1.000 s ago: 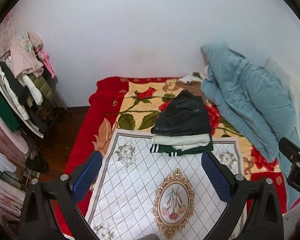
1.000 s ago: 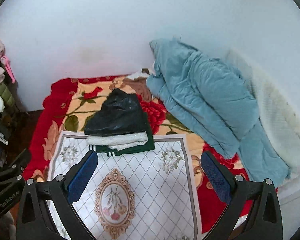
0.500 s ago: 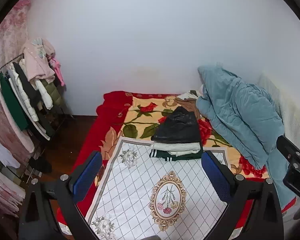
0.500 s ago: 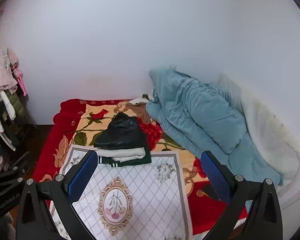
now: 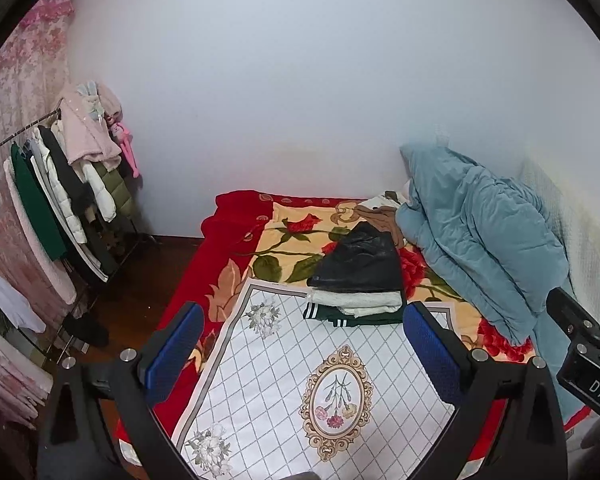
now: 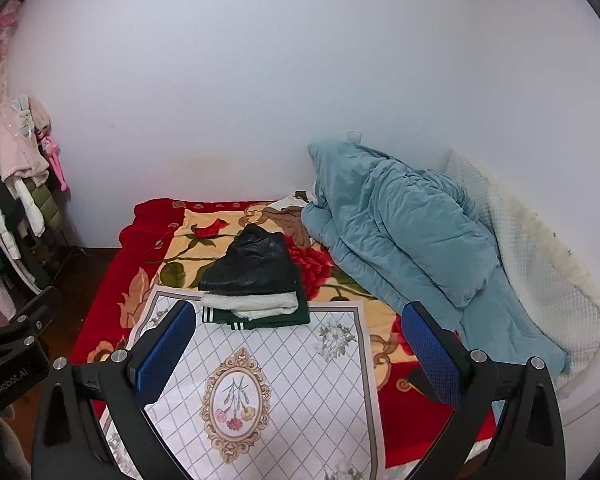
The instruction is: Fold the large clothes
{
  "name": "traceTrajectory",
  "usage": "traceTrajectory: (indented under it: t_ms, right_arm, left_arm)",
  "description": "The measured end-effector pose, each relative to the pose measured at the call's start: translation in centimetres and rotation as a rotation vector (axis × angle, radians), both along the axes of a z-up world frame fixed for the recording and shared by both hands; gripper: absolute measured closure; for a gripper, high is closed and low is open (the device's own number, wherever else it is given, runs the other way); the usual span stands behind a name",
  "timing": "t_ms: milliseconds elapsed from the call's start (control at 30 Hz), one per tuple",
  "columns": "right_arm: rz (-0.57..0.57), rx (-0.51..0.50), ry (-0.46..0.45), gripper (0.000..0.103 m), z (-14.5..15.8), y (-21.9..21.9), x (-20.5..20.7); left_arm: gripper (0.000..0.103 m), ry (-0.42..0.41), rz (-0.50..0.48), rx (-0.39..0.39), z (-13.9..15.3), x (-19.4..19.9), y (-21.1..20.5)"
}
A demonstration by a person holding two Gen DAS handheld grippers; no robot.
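A stack of folded clothes [image 5: 358, 284] lies on the bed: a black garment [image 5: 360, 262] on top, a white one [image 5: 356, 300] under it, a dark green one with white stripes [image 5: 352, 316] at the bottom. It also shows in the right wrist view [image 6: 256, 288]. My left gripper [image 5: 304, 344] is open and empty, held well back above a white patterned cloth [image 5: 300, 380]. My right gripper [image 6: 296, 344] is open and empty, also back above that cloth [image 6: 268, 392].
A red floral blanket [image 5: 236, 248] covers the bed. A blue quilt [image 5: 480, 240] is heaped at the right against the wall. A clothes rack [image 5: 60, 192] with hanging garments stands at the left over dark floor. A brown garment [image 5: 380, 214] lies behind the stack.
Both grippers have pulled back and up from the bed; the stack looks smaller and farther, with more wall and rack in view. Both stayed open.
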State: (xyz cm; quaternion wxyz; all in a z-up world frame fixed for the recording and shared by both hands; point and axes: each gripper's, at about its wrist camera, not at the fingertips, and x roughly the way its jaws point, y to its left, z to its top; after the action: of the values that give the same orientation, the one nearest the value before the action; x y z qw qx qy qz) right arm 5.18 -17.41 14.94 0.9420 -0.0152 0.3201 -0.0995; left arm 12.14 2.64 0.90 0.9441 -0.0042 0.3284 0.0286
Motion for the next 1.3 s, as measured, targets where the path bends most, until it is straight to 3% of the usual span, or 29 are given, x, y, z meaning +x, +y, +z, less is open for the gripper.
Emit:
traceTrajectory:
  t_ms: [1300]
  right_arm:
    - [0.008, 0.002, 0.012, 0.0, 0.4, -1.1, -0.4]
  left_arm:
    - [0.001, -0.013, -0.017, -0.007, 0.5, -1.6, -1.1]
